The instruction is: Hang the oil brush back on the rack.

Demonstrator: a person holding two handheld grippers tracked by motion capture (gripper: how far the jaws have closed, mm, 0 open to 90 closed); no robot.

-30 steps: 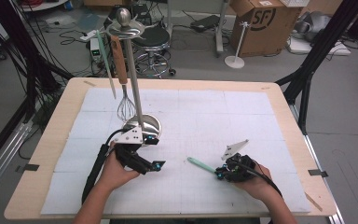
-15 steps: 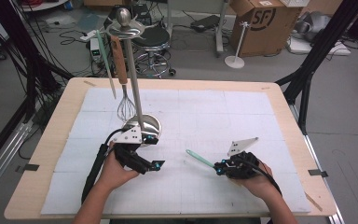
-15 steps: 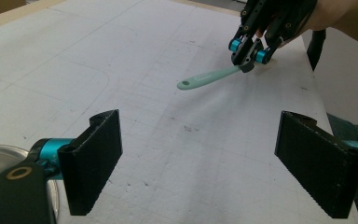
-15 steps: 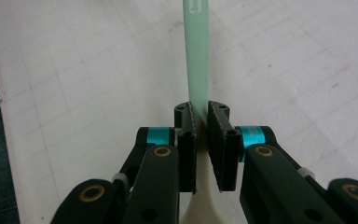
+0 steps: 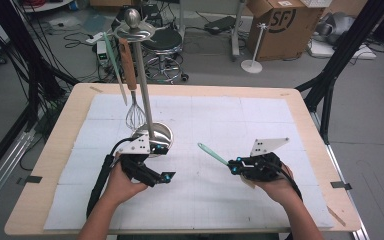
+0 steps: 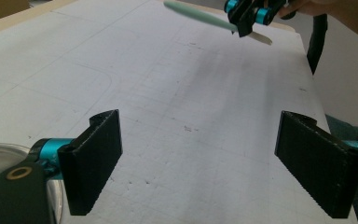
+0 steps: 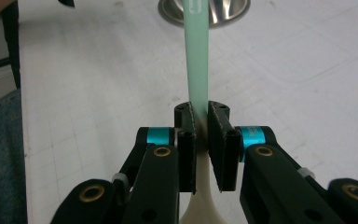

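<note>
High view: the right hand-held gripper [image 5: 236,167] is clamped on a green spatula [image 5: 213,154], lifted off the white worktop [image 5: 260,120] w/ its handle pointing at the metal stand [image 5: 145,95]; the left hand-held gripper [image 5: 162,162] sits by the stand's base, jaws apart & empty. Left gripper view: its two black jaws stand wide apart over the worktop, w/ the spatula [image 6: 200,17] far off at the top. Right gripper view: the jaws pinch the spatula [image 7: 197,60] where green handle meets pale blade.
</note>
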